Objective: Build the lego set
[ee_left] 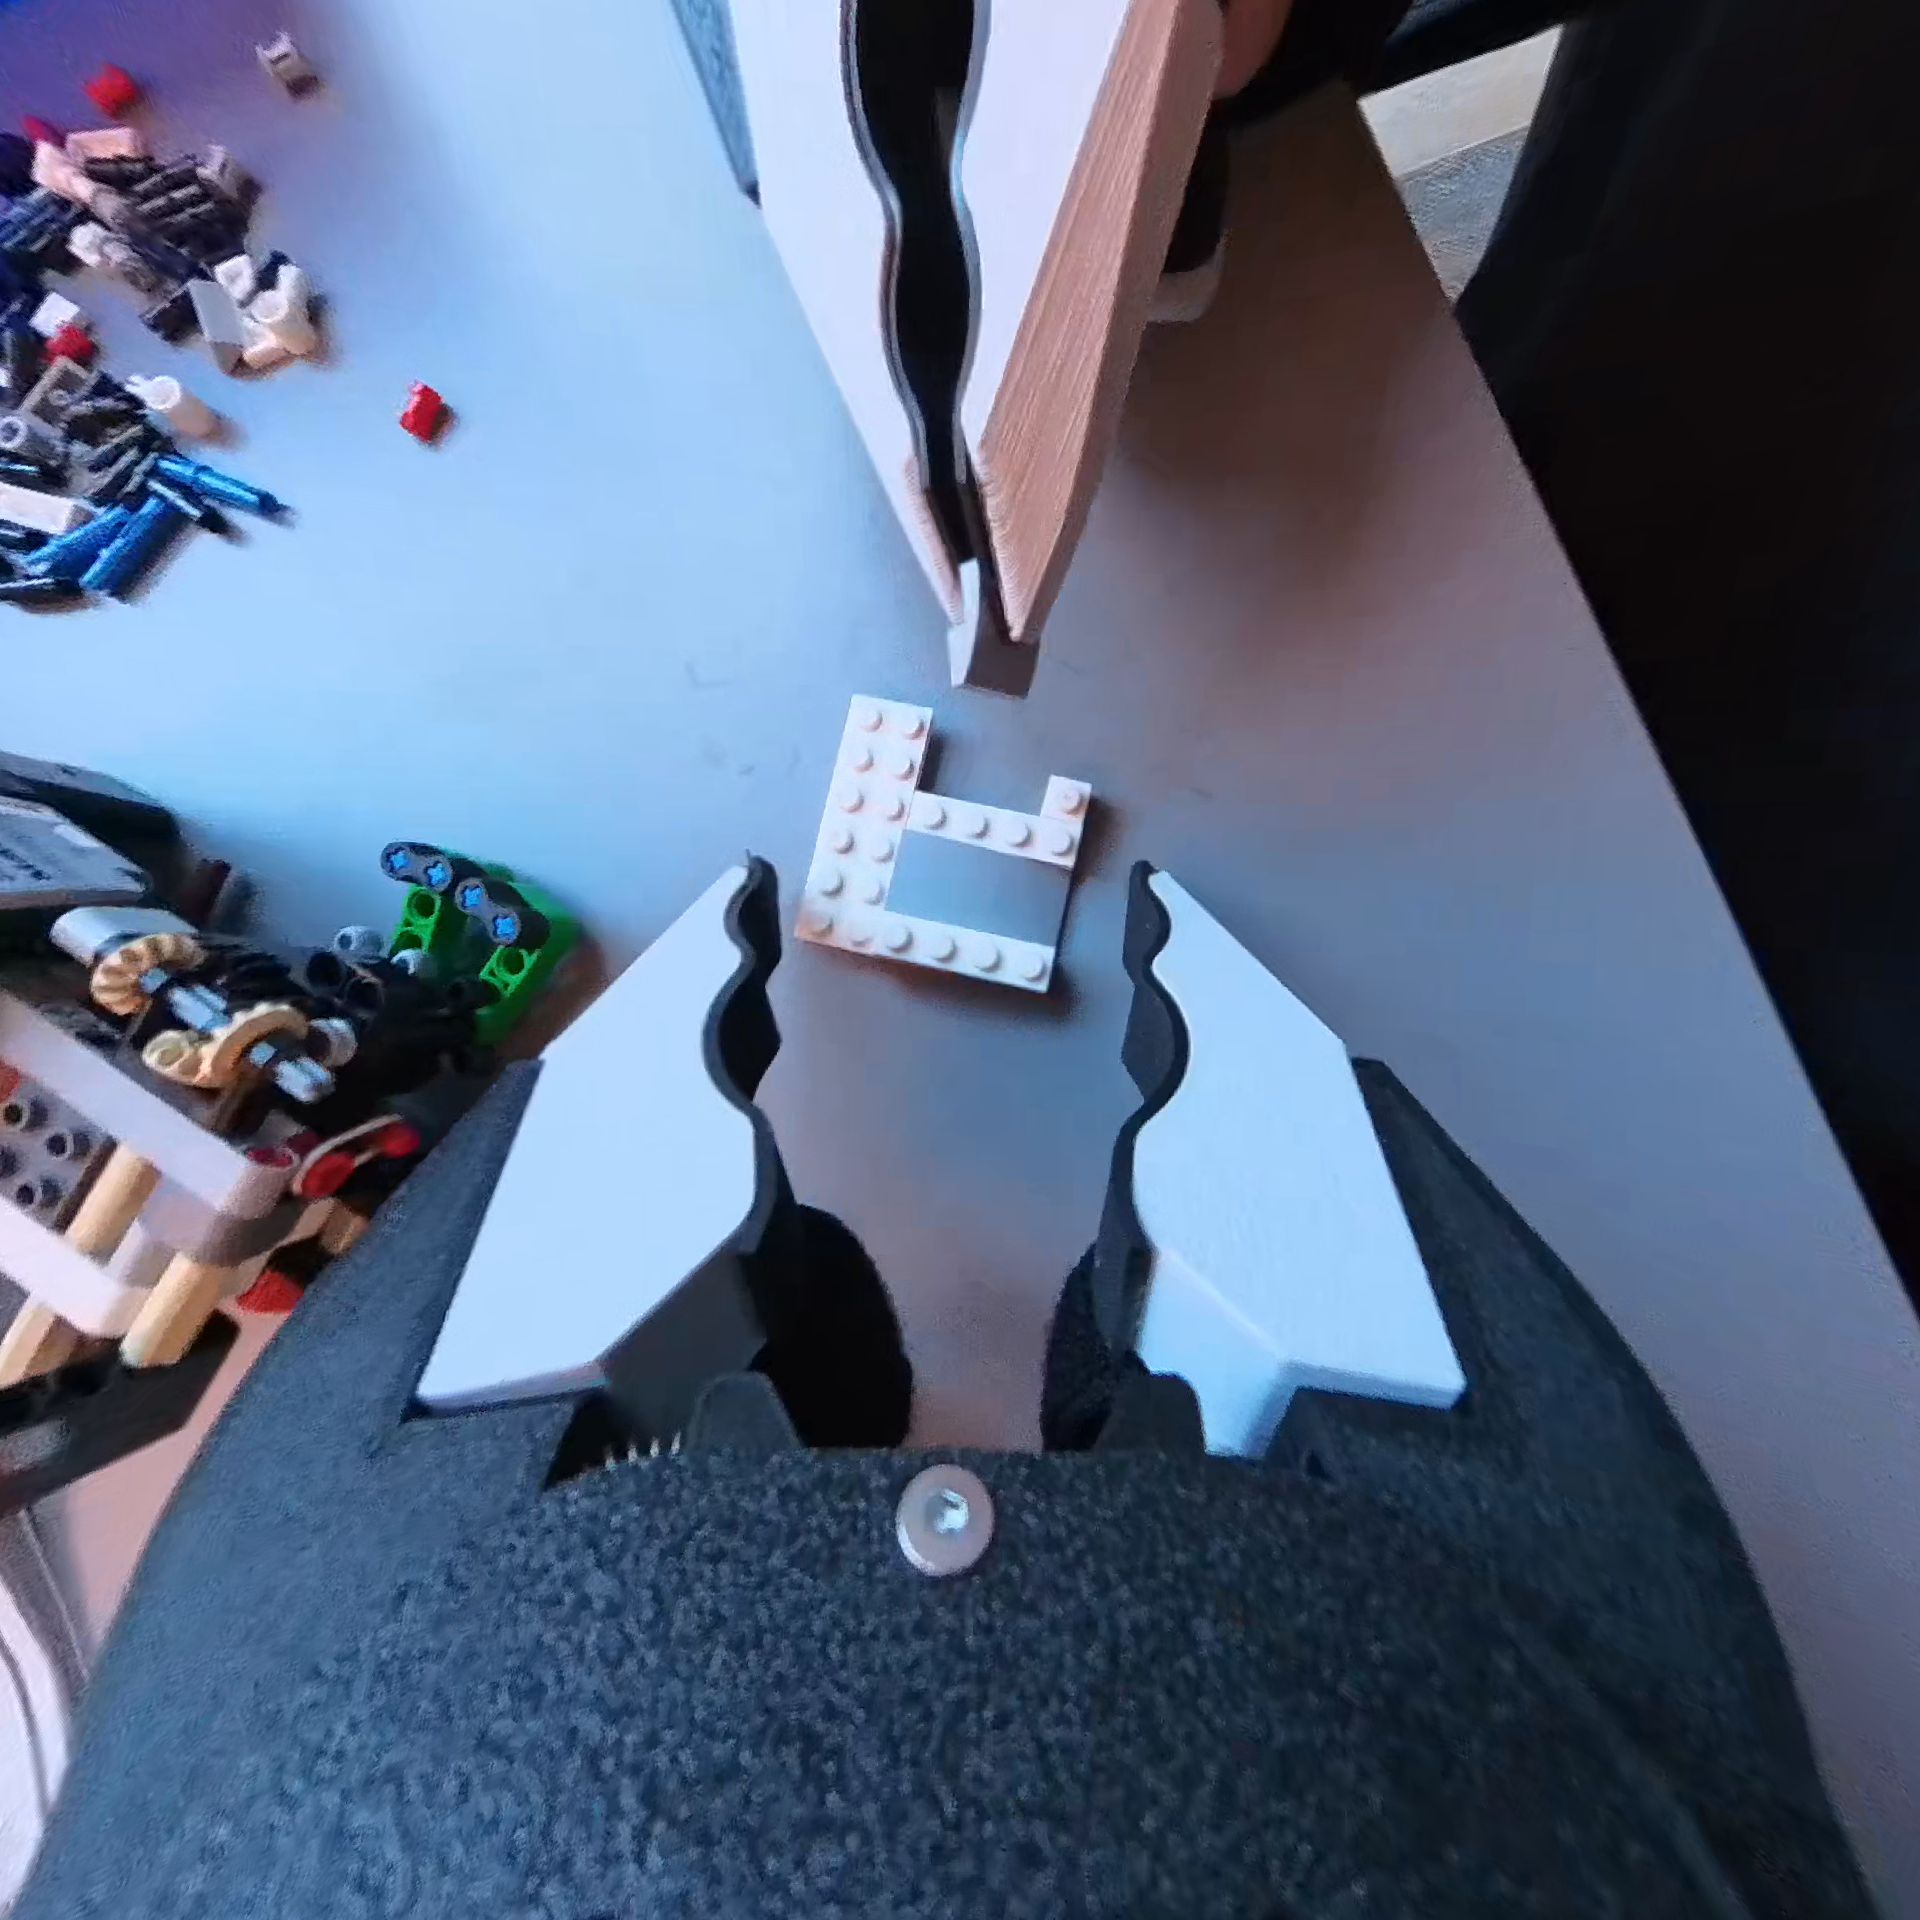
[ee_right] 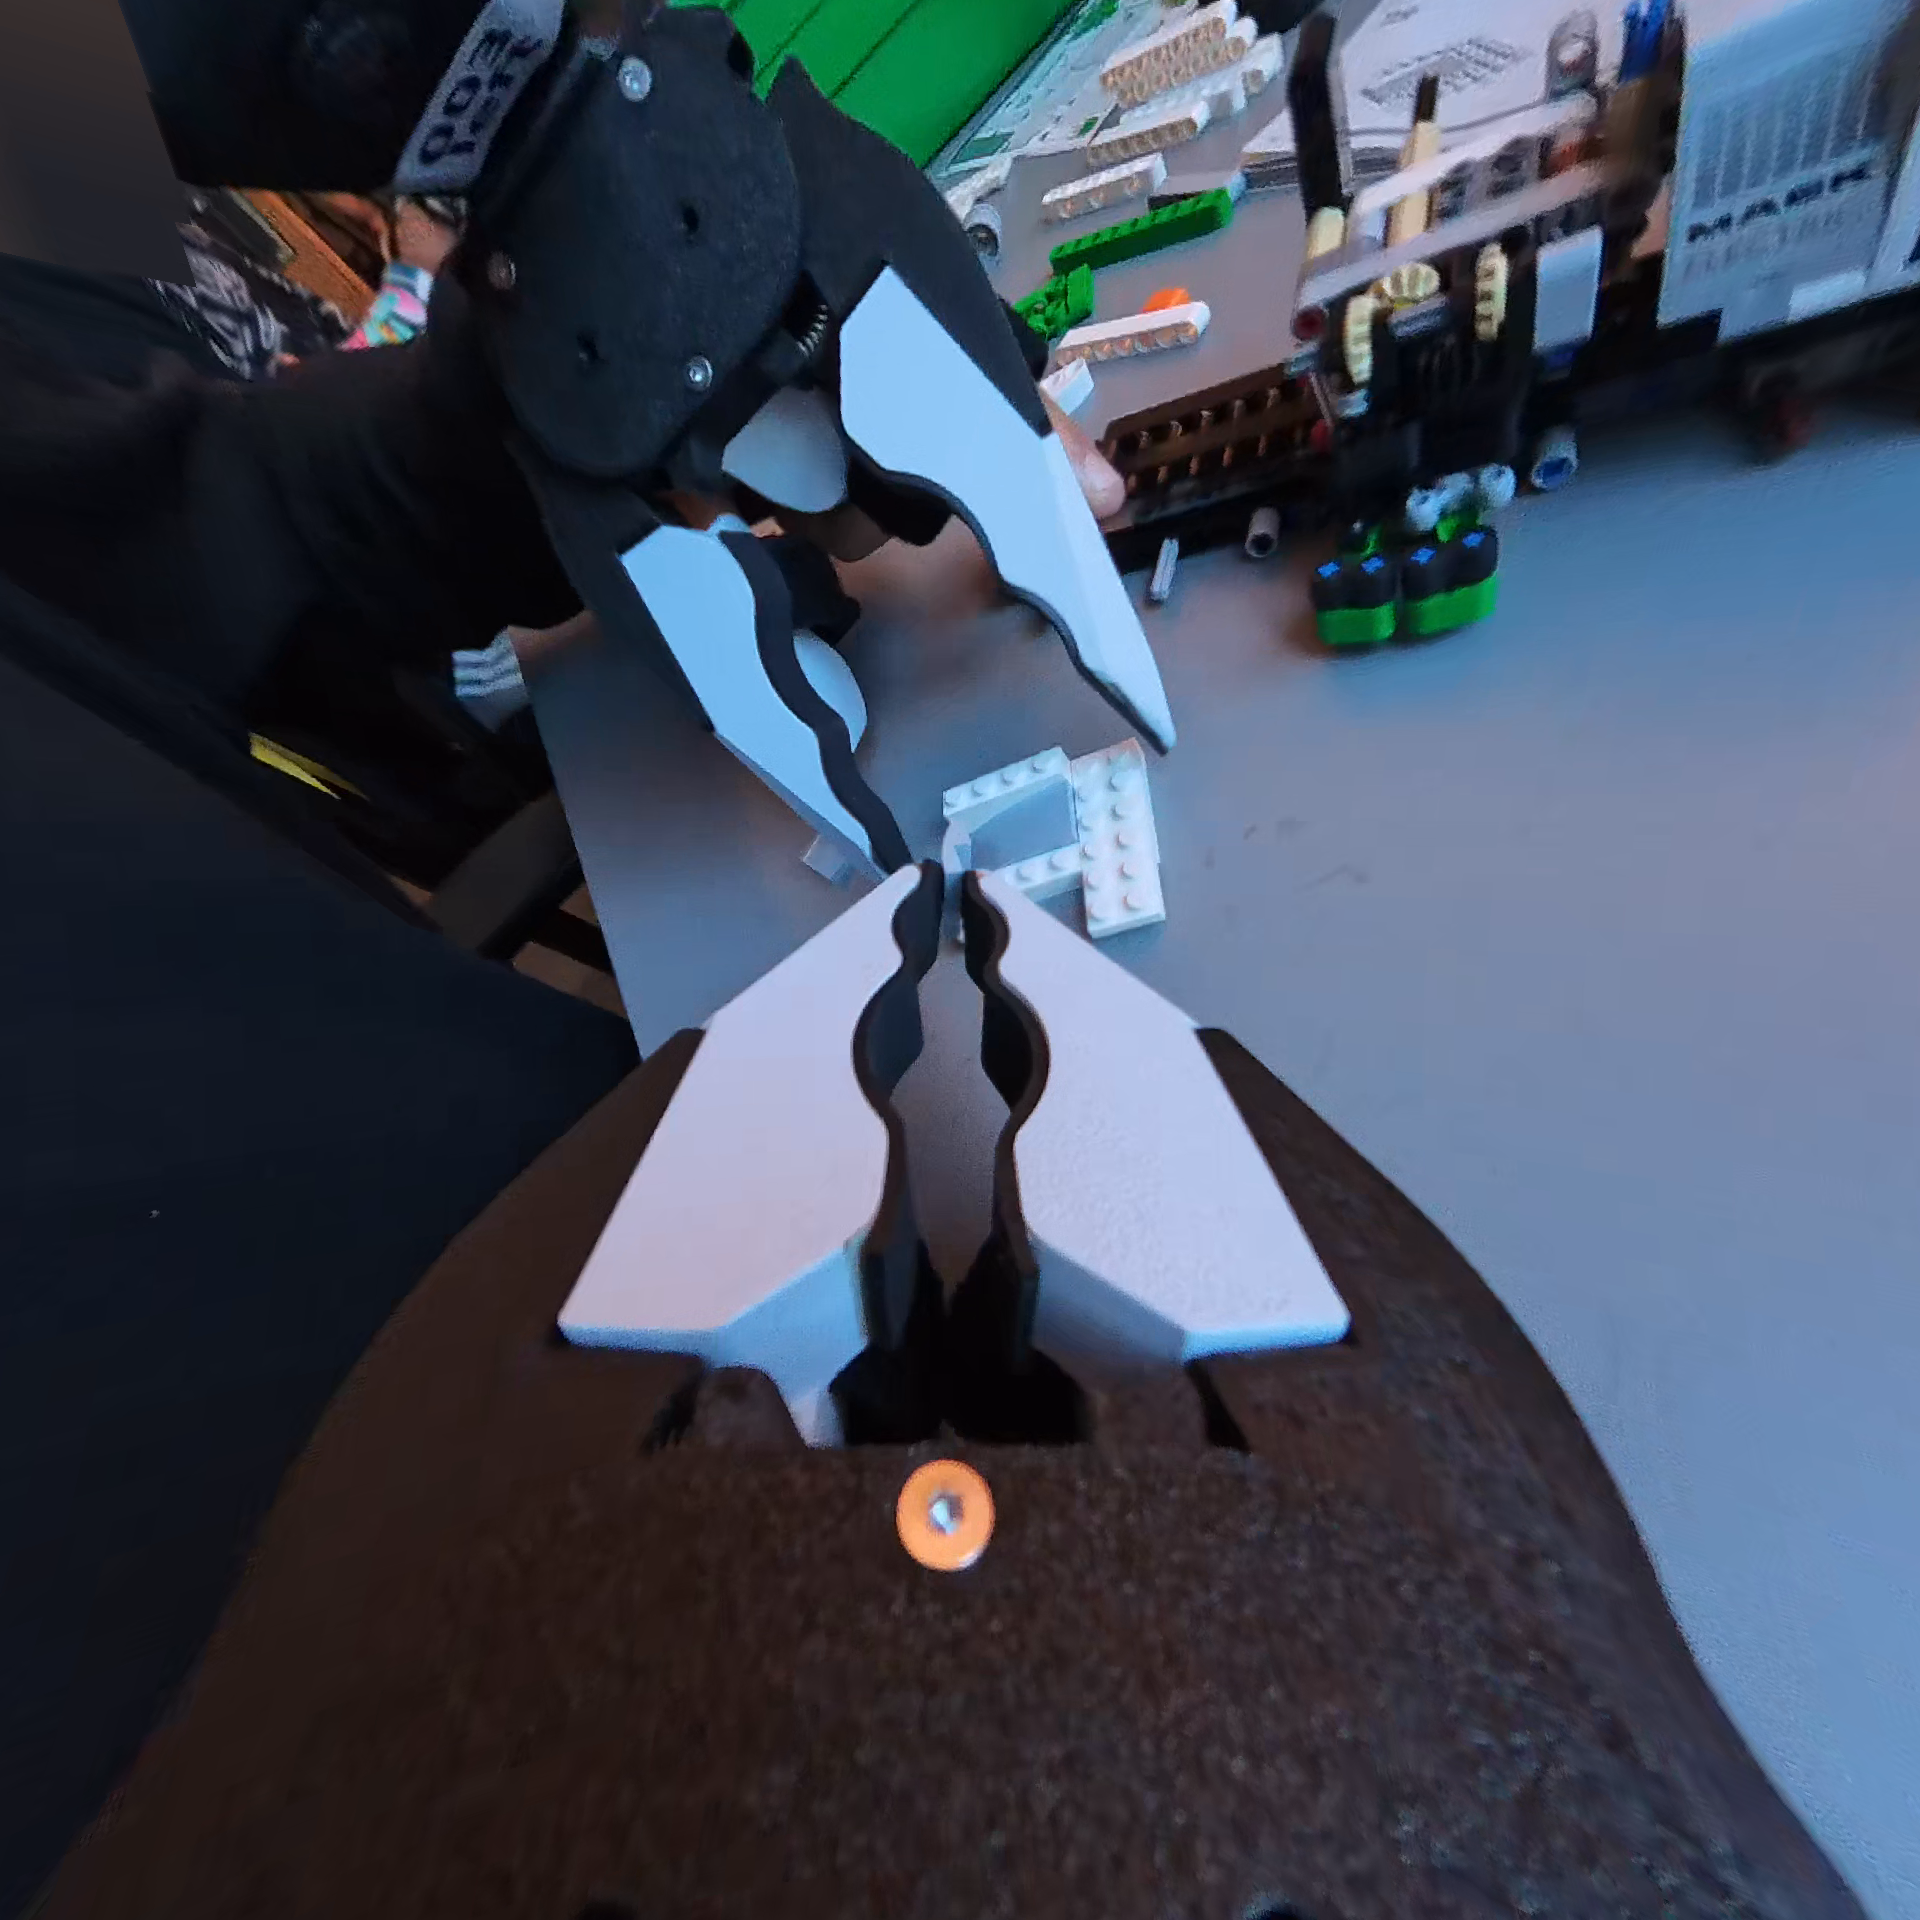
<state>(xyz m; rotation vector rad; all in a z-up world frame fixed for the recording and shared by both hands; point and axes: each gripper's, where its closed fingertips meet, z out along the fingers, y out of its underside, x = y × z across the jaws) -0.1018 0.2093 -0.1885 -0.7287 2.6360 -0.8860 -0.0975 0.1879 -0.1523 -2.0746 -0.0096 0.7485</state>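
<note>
A white plate assembly (ee_left: 862, 831) with a grey recess lies flat on the grey table, just ahead of my left gripper (ee_left: 951, 883). That gripper is open and empty, its fingers either side of the assembly's near edge. My right gripper (ee_left: 982, 613) reaches in from the far side, shut on a small white piece (ee_left: 969, 634) just beyond the assembly. In the right wrist view my right gripper (ee_right: 953, 888) is nearly closed, with the thin piece between its tips. The assembly (ee_right: 1117, 842) lies just past them, under the open left gripper (ee_right: 1023, 795).
A pile of loose pieces (ee_left: 125, 312) and a red brick (ee_left: 424, 407) lie far left. A green and black part (ee_left: 478, 914) (ee_right: 1403, 592) stands beside the partly built model (ee_left: 156, 1091) (ee_right: 1455, 312). White beams (ee_right: 1143, 135) lie farther back. The table edge (ee_left: 1558, 582) runs along the right. The tips of one gripper are about 5 cm away from the tips of the other. My left gripper's tips are some 12 cm from the red brick (ee_left: 424, 407).
</note>
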